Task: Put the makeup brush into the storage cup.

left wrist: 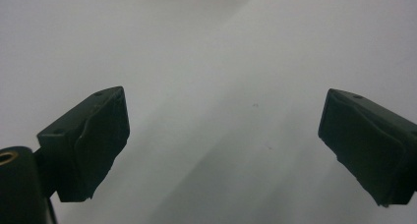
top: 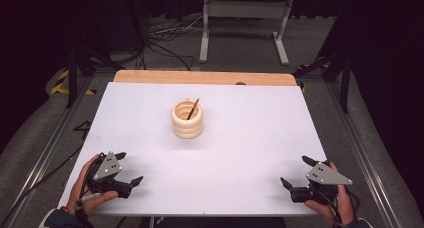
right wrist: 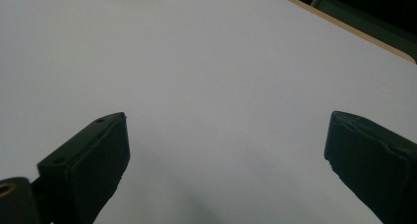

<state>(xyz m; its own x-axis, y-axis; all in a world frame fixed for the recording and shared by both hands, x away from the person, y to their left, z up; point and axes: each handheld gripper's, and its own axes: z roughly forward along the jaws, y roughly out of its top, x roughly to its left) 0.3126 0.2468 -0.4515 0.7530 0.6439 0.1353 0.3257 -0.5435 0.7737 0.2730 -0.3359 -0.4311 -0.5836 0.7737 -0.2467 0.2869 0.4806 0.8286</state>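
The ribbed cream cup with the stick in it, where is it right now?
In the high view, the ribbed cream cup stands upright near the middle of the white tabletop, toward the far edge, well apart from both hand-held grippers.

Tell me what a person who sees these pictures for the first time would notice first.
The eye goes first to the cream ribbed holder standing alone near the middle of the white table, with a dark pen-like stick leaning inside it. Next come the two hand-held grippers at the near edge, the left hand-held gripper and the right hand-held gripper, both with jaws wide open and holding nothing.
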